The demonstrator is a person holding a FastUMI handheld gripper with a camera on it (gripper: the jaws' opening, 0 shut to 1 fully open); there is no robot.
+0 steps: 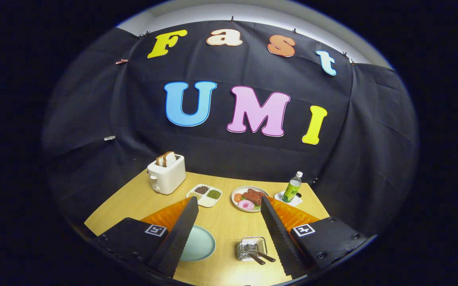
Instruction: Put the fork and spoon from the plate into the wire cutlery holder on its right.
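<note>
1. Already, the wire cutlery holder (251, 249) carries two dark-handled utensils (259, 256), their handles sticking out toward the camera; they look like the fork and spoon, though which is which is too small to tell.
2. Just left of the holder lies the pale green plate (201, 243), partly hidden behind the left finger, and the part that shows is bare.
3. Meanwhile the gripper (229, 232) is spread wide with nothing between its fingers, raised above the wooden table (225, 222), with the plate and holder low between the fingers.
4. Beyond the fingertips stand a white toaster (166, 173) with bread in it, a divided dish (205, 195) of grains, a plate of food (249, 198) and a green bottle (292, 187) on a small white tray, all well apart from the holder.
5. Judging by this, both pieces seem to be placed and the task looks complete or nearly so; nothing obvious remains beyond pulling the gripper clear.
</note>
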